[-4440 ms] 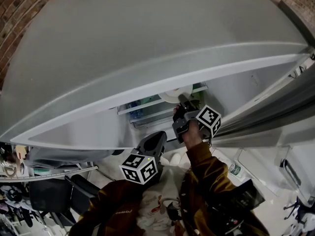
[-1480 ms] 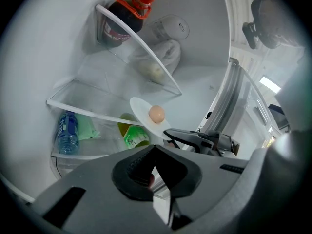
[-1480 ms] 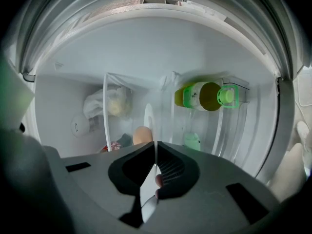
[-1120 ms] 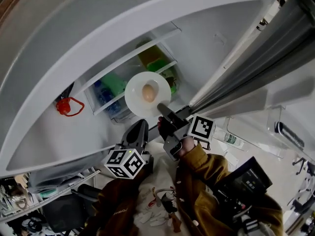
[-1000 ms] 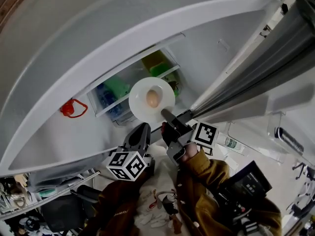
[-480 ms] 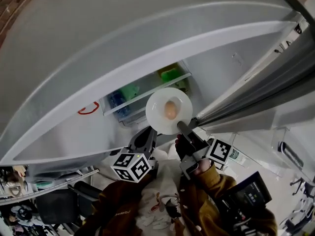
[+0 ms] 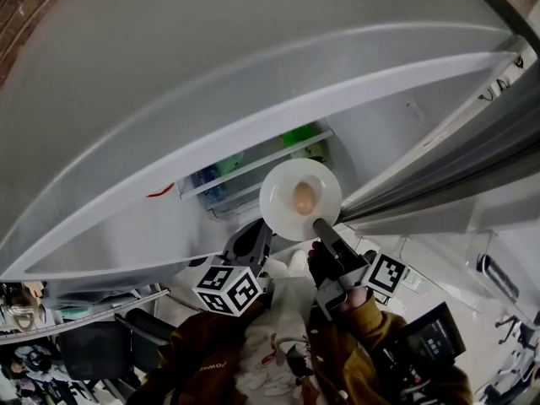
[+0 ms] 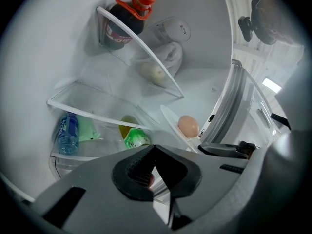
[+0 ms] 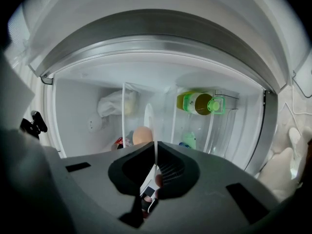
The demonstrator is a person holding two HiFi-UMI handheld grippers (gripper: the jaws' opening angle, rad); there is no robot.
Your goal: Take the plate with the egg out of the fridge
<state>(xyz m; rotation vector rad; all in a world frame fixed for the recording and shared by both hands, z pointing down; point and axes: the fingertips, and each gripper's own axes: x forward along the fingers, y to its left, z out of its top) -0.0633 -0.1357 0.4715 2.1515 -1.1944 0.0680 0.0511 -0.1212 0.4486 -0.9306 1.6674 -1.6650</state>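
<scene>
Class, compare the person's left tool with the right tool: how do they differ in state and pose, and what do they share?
The grey right tool is shut on the rim of the round white plate carrying the brown egg; the grey left tool is shut on nothing. In the head view the right tool slants up-left, the left tool up-right. Both are two-jawed tools, and both are shut.

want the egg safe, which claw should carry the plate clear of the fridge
Right: the right claw grips the plate by its rim, egg on it; the left claw is shut and empty.
</scene>
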